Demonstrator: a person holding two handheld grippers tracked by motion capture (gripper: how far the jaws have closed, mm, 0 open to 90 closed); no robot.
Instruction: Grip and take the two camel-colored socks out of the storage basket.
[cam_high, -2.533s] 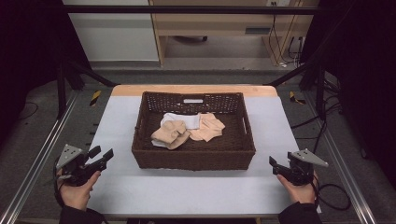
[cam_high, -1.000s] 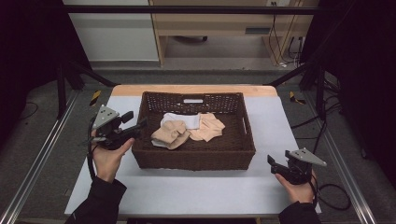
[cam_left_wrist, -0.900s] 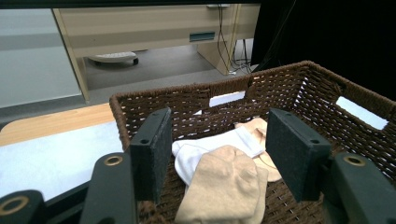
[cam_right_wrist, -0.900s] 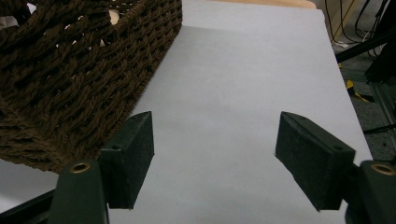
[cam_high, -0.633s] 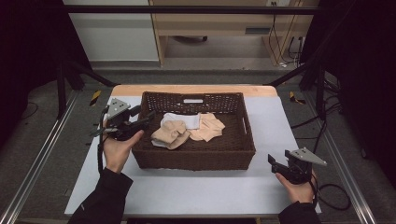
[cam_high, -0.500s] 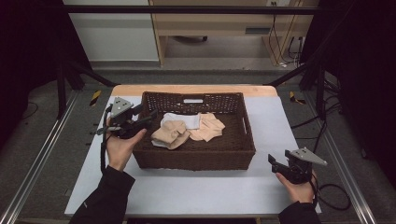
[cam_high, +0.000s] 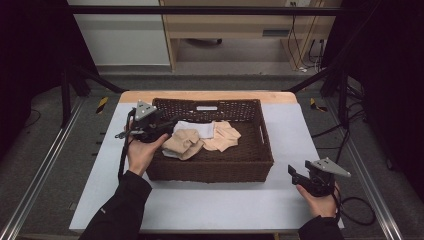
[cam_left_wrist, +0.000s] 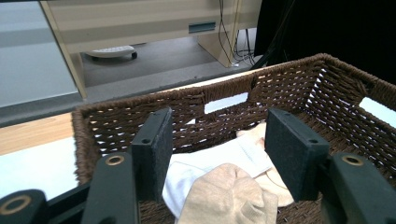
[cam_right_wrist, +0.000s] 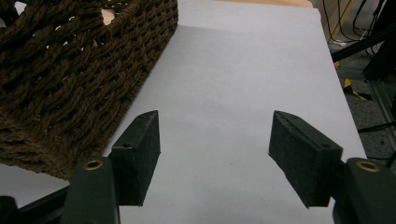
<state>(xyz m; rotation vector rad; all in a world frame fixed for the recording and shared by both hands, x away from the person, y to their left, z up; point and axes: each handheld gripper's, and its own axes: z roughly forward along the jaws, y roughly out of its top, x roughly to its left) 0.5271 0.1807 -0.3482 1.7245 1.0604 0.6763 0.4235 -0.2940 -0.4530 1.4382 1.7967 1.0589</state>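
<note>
Two open grippers: left gripper (cam_high: 169, 123) hung empty over the basket's (cam_high: 262, 150) left edge above a beige cloth (cam_high: 183, 144); right gripper (cam_high: 296, 174), jaws just narrowing, empty

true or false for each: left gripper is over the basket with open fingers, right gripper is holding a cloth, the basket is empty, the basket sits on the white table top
1. The left gripper hangs over the wicker basket with open fingers. True.
2. The right gripper holds a cloth. False: nothing is between its fingers, just bare white table top.
3. The basket is empty. False: a beige cloth, a white cloth and another pale cloth lie inside.
4. The basket sits on the white table top. True.
</note>
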